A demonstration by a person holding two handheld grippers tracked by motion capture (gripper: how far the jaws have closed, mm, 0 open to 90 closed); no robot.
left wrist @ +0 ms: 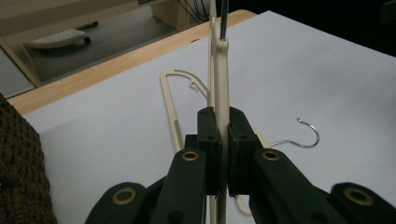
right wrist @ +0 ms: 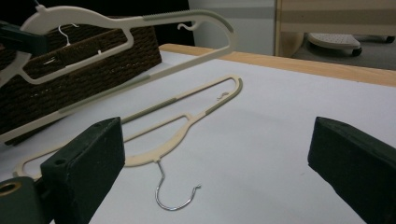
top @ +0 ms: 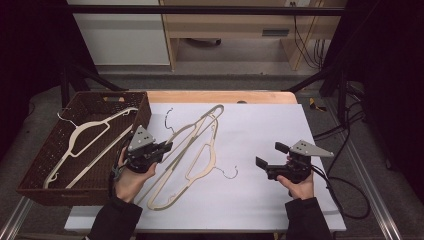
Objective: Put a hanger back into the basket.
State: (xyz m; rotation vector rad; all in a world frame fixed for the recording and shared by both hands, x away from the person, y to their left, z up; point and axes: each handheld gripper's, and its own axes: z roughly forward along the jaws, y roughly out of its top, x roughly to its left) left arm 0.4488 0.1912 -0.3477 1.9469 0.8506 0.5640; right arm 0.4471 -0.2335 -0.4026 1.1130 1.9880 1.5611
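Note:
My left gripper point(top: 167, 146) is shut on the neck of a cream plastic hanger point(top: 210, 114), just below its wire hook. The hanger point(right wrist: 140, 21) hangs tilted above the white mat, and in the left gripper view its neck point(left wrist: 219, 70) stands upright between the pads. A second cream hanger point(top: 215, 155) lies flat on the mat, partly under the held one, its wire hook point(right wrist: 177, 196) pointing toward my right gripper. A third hanger point(top: 85, 140) rests in the brown wicker basket point(top: 107, 95). To the right, my right gripper point(top: 271, 154) stands open over bare mat, with nothing between its jaws.
The basket sits at the left edge of the white mat point(top: 260, 125), close to my left hand. A wooden table edge point(top: 220, 96) runs behind the mat. Black cables point(top: 345, 190) trail off the right side.

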